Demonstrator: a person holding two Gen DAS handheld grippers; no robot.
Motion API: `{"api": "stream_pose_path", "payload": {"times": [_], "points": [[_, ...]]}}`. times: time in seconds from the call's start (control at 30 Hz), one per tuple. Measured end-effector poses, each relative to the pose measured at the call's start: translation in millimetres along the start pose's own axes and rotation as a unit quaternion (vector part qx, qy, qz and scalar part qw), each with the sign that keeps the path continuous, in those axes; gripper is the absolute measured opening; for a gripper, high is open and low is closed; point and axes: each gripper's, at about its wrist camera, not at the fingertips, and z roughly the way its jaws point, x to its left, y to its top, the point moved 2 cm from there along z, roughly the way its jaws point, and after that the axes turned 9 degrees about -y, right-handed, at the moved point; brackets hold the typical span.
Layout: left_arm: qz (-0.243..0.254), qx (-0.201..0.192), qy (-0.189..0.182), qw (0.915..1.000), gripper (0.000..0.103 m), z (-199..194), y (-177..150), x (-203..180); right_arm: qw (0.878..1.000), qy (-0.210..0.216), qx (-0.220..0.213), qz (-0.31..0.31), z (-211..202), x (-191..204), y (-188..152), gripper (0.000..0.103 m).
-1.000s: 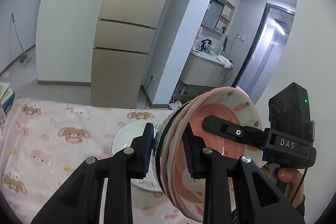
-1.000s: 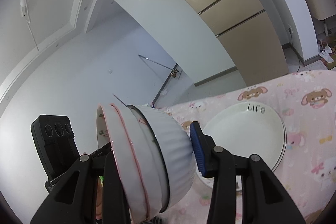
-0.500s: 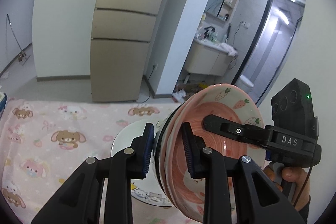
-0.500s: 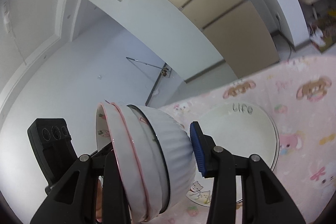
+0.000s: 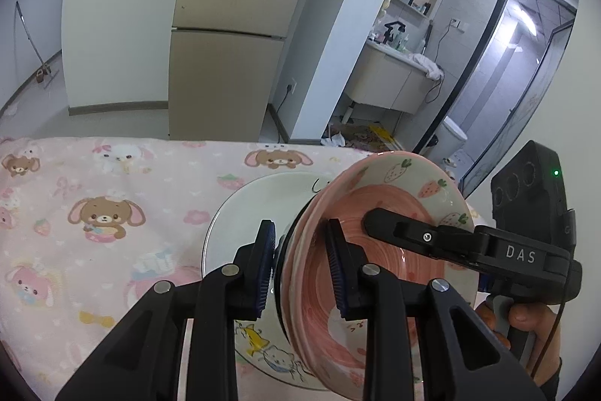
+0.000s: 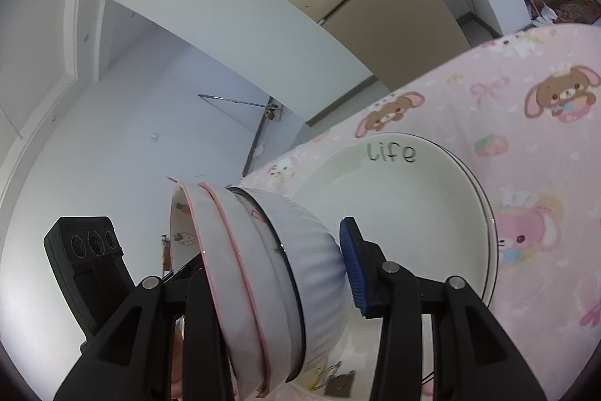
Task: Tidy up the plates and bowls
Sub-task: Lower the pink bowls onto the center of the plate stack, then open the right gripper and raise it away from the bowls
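**Pink-and-white bowls held on edge above the plates**

Pink-rimmed nested bowls (image 5: 375,250) are gripped from both sides, tipped on edge: in the left wrist view the strawberry-printed inside faces 3 o'clock and the ribbed white base (image 6: 319,250) faces 9 o'clock. The left tool (image 5: 300,265) pinches the stack's rim between its blue pads; the right tool (image 6: 270,269) clamps it too, one pad (image 6: 353,269) on the base. They hang over stacked white plates (image 6: 413,213) lettered "Life", lying on the desk's pink bunny-print cloth (image 5: 94,213). Toward 12 o'clock stand a beige fridge (image 5: 233,44) and a bathroom alcove (image 5: 413,62).
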Motion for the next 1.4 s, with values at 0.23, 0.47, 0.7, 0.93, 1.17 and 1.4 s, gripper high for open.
{"api": "stream_pose_path", "payload": {"times": [0.23, 0.47, 0.7, 0.93, 1.17, 1.4], "points": [[0.004, 0.003, -0.002, 1.0, 0.029, 13.4, -0.8, 0.1, 1.0, -0.008, -0.003, -0.001, 3.4, -7.4, 0.6, 0.039], [0.016, -0.015, 0.016, 0.9996, 0.026, 18.2, -4.3, -2.4, 0.996, -0.057, -0.023, -0.066, 5.1, 3.7, -2.6, 0.038], [0.025, -0.026, 0.029, 0.9989, 0.026, 22.0, -5.2, -6.1, 0.991, -0.079, -0.035, -0.104, 0.5, 8.4, -4.4, 0.037], [0.018, -0.055, 0.043, 0.9974, 0.026, 16.1, -2.9, -2.0, 0.966, -0.139, -0.097, -0.195, -18.0, 35.3, -5.1, 0.038], [0.018, -0.066, 0.049, 0.9964, 0.026, 11.3, -0.6, 5.2, 0.96, -0.157, -0.103, -0.209, -19.9, 39.3, -6.7, 0.038], [0.039, -0.091, 0.068, 0.9928, 0.042, -12.4, 7.0, 0.6, 0.945, -0.205, -0.144, -0.21, -37.8, 48.5, -4.2, 0.103]]}}
